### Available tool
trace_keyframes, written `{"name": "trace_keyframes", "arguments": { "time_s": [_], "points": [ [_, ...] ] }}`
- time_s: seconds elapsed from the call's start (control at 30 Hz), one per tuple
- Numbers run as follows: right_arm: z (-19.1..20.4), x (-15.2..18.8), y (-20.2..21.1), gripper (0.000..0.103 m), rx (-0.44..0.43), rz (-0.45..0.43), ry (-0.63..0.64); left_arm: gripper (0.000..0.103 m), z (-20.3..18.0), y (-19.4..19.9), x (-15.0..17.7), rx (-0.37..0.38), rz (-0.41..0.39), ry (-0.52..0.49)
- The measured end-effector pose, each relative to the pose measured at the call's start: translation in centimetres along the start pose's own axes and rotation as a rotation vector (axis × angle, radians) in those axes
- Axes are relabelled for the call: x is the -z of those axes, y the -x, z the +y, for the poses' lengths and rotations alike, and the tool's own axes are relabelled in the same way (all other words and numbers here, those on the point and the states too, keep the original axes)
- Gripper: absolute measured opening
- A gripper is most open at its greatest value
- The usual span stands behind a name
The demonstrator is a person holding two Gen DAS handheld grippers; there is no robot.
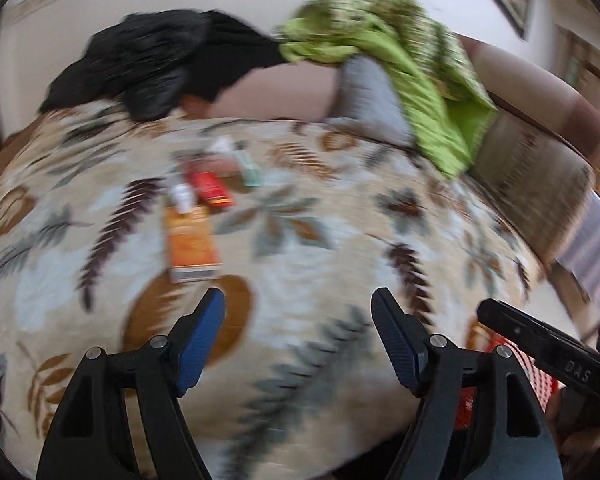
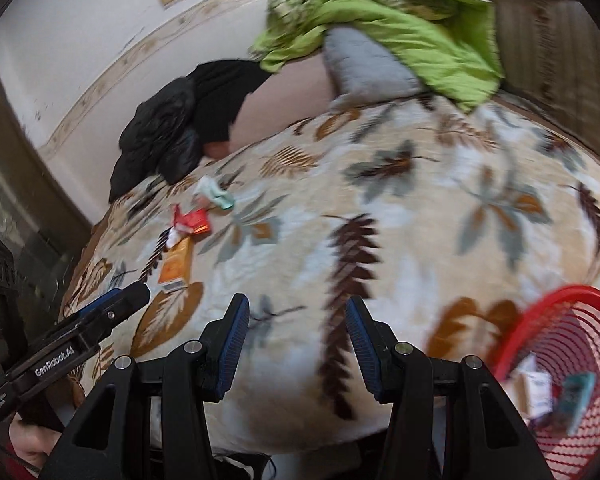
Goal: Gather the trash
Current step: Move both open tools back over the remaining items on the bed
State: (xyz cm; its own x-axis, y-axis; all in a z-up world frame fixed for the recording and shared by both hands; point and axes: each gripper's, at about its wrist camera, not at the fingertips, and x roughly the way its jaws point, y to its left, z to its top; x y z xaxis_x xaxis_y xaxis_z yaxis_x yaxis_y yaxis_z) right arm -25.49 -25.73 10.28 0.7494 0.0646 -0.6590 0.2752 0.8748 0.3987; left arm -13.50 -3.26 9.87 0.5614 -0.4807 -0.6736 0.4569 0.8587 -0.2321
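The orange carton [image 1: 192, 244] lies on the leaf-patterned bed [image 1: 340, 240], long axis running away from the person, nearest piece of a small litter cluster. It sits just ahead of the left gripper [image 1: 298, 340], toward its left finger; the right gripper [image 2: 296, 344] is farther. Both grippers are spread and empty. The red basket [image 2: 560, 320] stands at the right.

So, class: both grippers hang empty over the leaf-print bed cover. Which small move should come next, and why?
Probably ease the left gripper forward to the orange carton, the nearest of the litter left on the bed cover. Its jaws stand open and empty, and the red basket already holds some trash.
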Motion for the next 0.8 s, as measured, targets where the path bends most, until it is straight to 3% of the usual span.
{"name": "trace_keyframes", "arguments": {
  "time_s": [0.2,0.3,0.57,0.7,0.77,0.8],
  "points": [
    [1.9,-0.4,-3.1,0.055,-0.002,-0.004,0.001,0.08,6.2,-1.7,-1.1,-0.099,0.008,0.165],
    [1.5,-0.4,-3.0,0.055,-0.02,-0.015,-0.026,0.08,7.2,-3.8,-2.2,-0.126,0.029,0.204],
    [1.0,-0.6,-2.9,0.055,-0.013,-0.018,-0.038,0.08,6.3,-11.7,-3.9,-0.255,0.139,0.155],
    [0.7,-0.7,-3.0,0.055,-0.01,-0.016,-0.044,0.08,6.6,-14.1,-4.1,-0.321,0.142,0.118],
    [0.6,-0.7,-3.0,0.055,-0.012,-0.014,-0.05,0.051,7.6,-14.6,-3.9,-0.292,0.168,0.149],
    [0.6,-0.7,-3.1,0.055,-0.014,-0.012,-0.052,0.051,7.8,-14.6,-3.9,-0.296,0.168,0.148]
  ]
}}
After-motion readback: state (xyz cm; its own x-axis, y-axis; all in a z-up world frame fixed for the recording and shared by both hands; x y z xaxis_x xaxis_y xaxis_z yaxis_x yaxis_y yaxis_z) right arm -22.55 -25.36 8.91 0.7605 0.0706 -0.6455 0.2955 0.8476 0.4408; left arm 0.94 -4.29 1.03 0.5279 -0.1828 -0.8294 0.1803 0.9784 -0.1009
